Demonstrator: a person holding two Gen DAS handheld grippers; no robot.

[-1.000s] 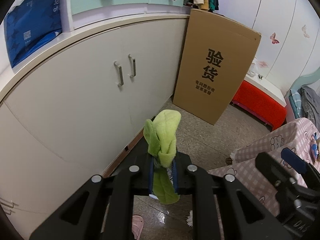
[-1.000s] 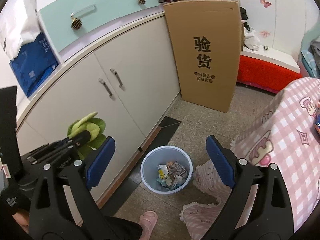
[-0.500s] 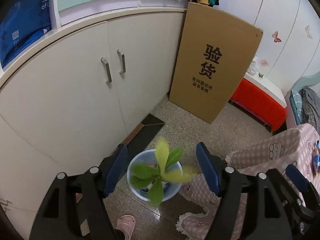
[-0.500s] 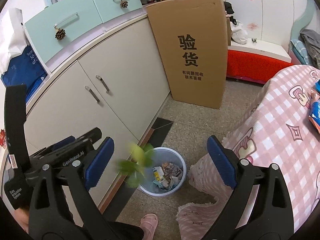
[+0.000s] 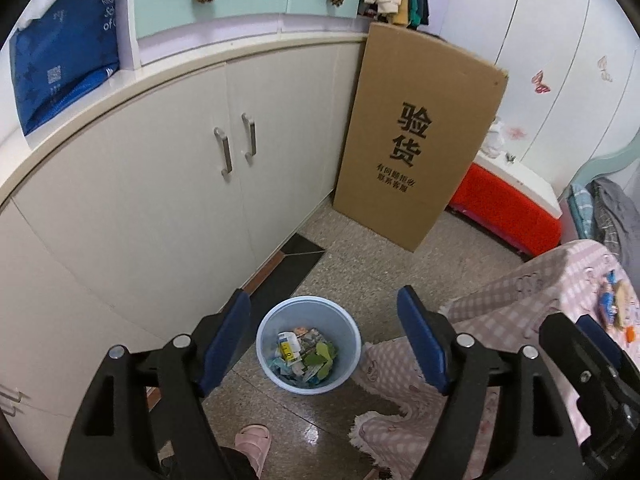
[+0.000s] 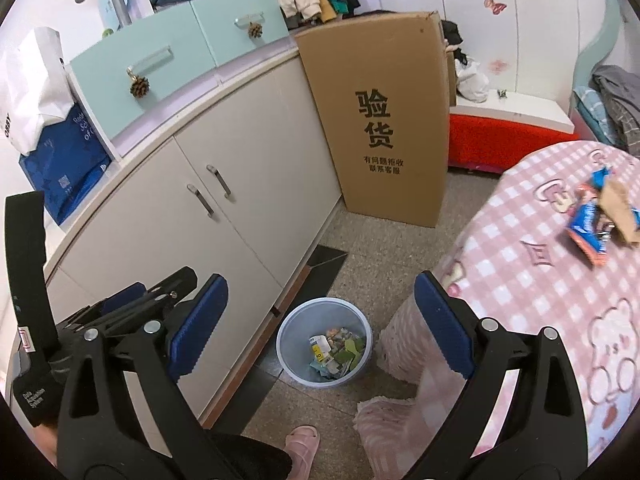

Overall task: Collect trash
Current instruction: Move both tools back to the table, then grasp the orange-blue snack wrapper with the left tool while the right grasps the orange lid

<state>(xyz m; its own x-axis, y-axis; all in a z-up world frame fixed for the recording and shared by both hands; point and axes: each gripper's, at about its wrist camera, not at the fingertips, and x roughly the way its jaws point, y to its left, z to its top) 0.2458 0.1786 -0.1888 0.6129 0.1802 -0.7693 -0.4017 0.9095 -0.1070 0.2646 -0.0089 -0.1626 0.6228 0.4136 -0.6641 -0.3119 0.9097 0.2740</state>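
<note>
Only rightward: wrappers (image 6: pixel 600 216) on tablecloth (image 6: pixel 520 280).

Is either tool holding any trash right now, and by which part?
Nothing is held. The left tool, whose jaws have just been opening, and the right tool are both open and empty above the bin.

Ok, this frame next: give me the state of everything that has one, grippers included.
left gripper: jaws open, just opened, nothing between them
right gripper: jaws open, empty
trash bin: upright on the floor, no lid, partly filled
green leaves: lying in the bin on top of the other trash
cabinet doors: closed
snack wrappers: on the pink checked cloth, not collected
cardboard box: standing upright
</note>
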